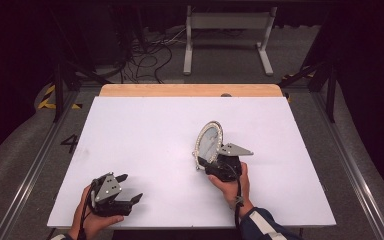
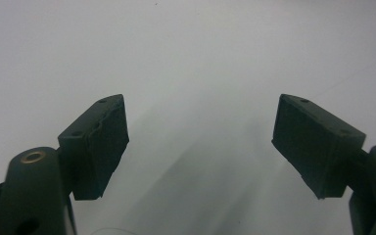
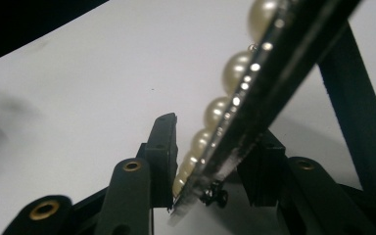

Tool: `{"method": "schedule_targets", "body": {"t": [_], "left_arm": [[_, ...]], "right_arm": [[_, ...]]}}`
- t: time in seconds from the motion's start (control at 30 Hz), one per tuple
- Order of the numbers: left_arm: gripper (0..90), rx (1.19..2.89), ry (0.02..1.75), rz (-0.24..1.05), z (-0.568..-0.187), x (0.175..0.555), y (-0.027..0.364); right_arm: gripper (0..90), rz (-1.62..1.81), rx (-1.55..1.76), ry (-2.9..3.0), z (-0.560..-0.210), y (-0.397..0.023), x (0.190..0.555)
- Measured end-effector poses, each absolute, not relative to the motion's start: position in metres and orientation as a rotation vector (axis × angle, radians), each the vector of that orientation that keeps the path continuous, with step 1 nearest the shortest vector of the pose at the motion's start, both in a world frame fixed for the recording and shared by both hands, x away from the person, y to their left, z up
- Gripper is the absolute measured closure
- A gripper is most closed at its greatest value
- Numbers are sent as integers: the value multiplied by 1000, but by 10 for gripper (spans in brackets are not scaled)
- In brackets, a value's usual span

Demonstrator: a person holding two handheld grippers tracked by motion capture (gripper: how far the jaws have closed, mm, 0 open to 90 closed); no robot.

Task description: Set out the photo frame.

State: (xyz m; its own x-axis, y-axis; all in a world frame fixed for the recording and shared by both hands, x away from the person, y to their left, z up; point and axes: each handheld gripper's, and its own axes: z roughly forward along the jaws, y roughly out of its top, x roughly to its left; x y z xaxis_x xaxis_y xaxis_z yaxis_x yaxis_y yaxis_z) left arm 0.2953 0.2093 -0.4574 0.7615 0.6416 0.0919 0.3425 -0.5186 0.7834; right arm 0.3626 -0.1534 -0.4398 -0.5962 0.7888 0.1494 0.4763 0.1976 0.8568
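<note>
A white table (image 1: pixel 145 135) with a strip of bare wood along its far edge fills the middle of the high view, with dark floor and loose cables beyond it.

Right of centre in that view, the right gripper (image 1: pixel 211 162) has the lower edge of an oval picture frame (image 1: pixel 209 141) between its jaws. In the right gripper view the frame (image 3: pixel 254 93), rimmed with pearl beads, runs from bottom centre to upper right; one pad touches the beads and the other stands behind the frame's back, so the jaws are narrow and gripping it. The frame stands tilted, its bottom near the table, and a dark strut crosses behind it at the right edge.

In the lower left of the high view, the left gripper (image 1: pixel 130 190) rests low by the table's near edge, well apart from the frame. In the left gripper view its jaws (image 2: pixel 200 142) stand wide over bare white surface.
</note>
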Motion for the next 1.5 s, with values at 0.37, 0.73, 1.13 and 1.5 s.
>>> {"method": "schedule_targets", "body": {"t": [0.37,0.73,1.13,1.5], "left_arm": [[216,2176,697,445,-459,303,201],[213,2173,696,455,-458,305,197],[213,2178,690,451,-459,306,196],[214,2178,677,461,-458,307,192]], "right_arm": [[624,1364,1158,2176,-442,-159,358],[642,1331,1144,2183,-443,-159,354],[590,1334,1158,2125,-444,-155,357],[661,1345,1157,2134,-444,-156,354]]}}
